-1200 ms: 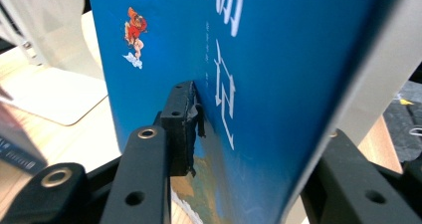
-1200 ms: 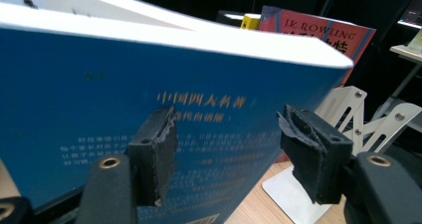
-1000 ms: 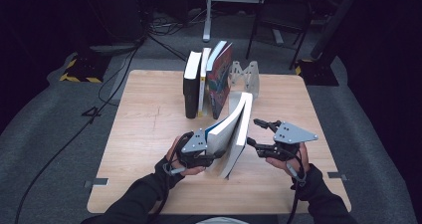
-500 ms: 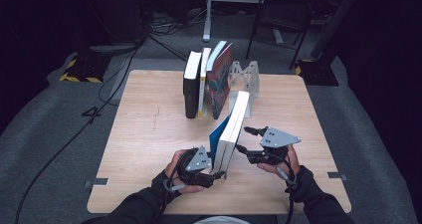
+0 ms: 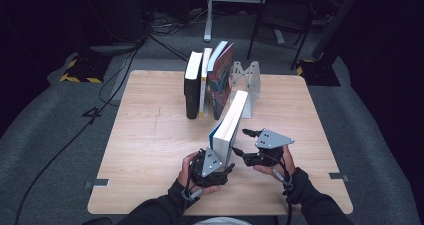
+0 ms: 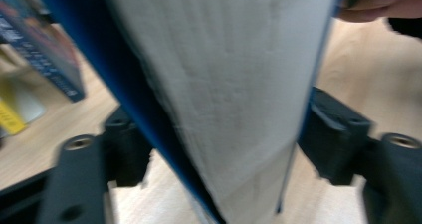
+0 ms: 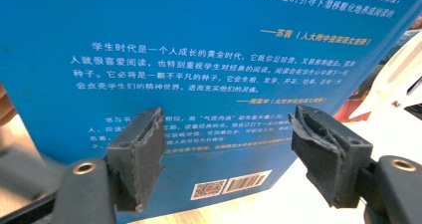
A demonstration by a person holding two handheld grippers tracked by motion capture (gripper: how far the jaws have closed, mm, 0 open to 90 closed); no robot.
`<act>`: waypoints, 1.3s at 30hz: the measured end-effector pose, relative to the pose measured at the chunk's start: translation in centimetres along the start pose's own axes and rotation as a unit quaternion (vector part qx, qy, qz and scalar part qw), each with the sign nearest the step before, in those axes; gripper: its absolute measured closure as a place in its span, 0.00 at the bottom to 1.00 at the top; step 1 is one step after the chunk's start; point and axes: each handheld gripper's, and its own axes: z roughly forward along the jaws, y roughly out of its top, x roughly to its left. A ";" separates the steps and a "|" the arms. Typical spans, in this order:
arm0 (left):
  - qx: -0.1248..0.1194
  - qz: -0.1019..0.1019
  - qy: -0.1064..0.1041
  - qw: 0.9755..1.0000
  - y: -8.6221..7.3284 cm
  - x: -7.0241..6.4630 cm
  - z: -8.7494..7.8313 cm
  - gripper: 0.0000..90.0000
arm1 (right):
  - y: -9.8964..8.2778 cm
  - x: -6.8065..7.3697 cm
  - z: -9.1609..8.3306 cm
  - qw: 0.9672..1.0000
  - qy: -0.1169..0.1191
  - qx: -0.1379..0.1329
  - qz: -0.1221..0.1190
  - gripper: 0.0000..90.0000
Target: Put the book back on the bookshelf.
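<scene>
A blue-covered book (image 5: 230,122) stands on its edge in the middle of the table, pages up, tilted slightly. My left gripper (image 5: 226,168) sits at its near end. In the left gripper view the book (image 6: 224,84) lies between the jaws, which have just been closing a little; the pads (image 6: 333,134) stand beside the covers without clearly pressing. My right gripper (image 5: 241,142) is to the right of the book, facing its back cover (image 7: 209,59). Its jaws (image 7: 226,154) have just been opening, and nothing is between them.
Three books (image 5: 205,82) stand upright at the back of the wooden table (image 5: 150,135), next to a white bookend (image 5: 248,80). A chair and cables lie on the dark floor beyond the far edge.
The book has come down from a raised, tilted hold to the tabletop and nearer the front edge. Both hands moved down and toward the person. The left jaws widened around the book.
</scene>
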 end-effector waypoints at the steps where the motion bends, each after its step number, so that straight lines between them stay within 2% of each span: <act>1: 0.001 -0.004 -0.007 1.000 0.0 0.3 -0.1 0.41 | 0.0 0.0 0.0 1.000 -0.001 0.001 -0.001 0.32; 3: 0.006 0.001 -0.014 1.000 0.0 0.7 -0.3 0.46 | -0.1 -0.1 0.0 1.000 -0.003 0.005 -0.003 0.32; 6: 0.017 0.023 -0.015 0.999 0.1 1.4 -0.9 0.55 | -0.4 -0.2 -0.1 1.000 -0.005 0.008 -0.004 0.34; 7: 0.020 0.022 -0.015 0.999 0.0 1.8 -1.0 0.58 | -0.6 -0.3 -0.3 1.000 -0.008 0.009 -0.007 0.34; 9: 0.025 0.009 -0.029 0.999 -0.1 2.9 -1.4 0.64 | -0.9 -0.5 -0.6 1.000 -0.011 0.018 -0.015 0.34; 12: 0.036 0.024 -0.051 0.998 -0.2 3.8 -2.1 0.65 | -1.5 -1.1 -1.0 0.999 -0.019 0.027 -0.009 0.34; 14: 0.041 0.027 -0.069 0.996 -0.3 4.5 -2.5 0.65 | -2.1 -1.6 -1.3 1.000 -0.016 0.026 -0.001 0.34; 15: 0.046 0.036 -0.079 0.995 -0.3 4.8 -2.8 0.65 | -2.4 -1.7 -1.3 0.999 -0.015 0.029 0.003 0.33; 19: 0.058 0.049 -0.107 0.991 -0.6 5.8 -3.8 0.65 | -2.9 -2.1 -1.4 0.999 -0.002 0.031 0.008 0.32; 23: 0.064 0.060 -0.145 0.986 -1.3 7.1 -5.5 0.65 | -2.9 -1.8 -1.1 0.999 0.016 0.035 -0.002 0.34; 26: 0.067 0.068 -0.168 0.981 -1.9 8.0 -6.6 0.65 | -2.9 -1.5 -0.8 0.999 0.041 0.031 -0.001 0.36; 30: 0.071 0.074 -0.186 0.977 -2.4 8.6 -7.7 0.65 | -2.4 -0.7 -0.2 0.996 0.080 0.025 -0.009 0.35; 35: 0.068 0.074 -0.187 0.977 -2.6 8.7 -7.7 0.65 | -1.6 0.2 1.3 0.994 0.105 0.029 -0.022 0.34; 39: 0.067 0.075 -0.189 0.977 -2.7 8.5 -7.8 0.64 | -1.3 0.0 2.4 0.992 0.118 0.037 -0.022 0.32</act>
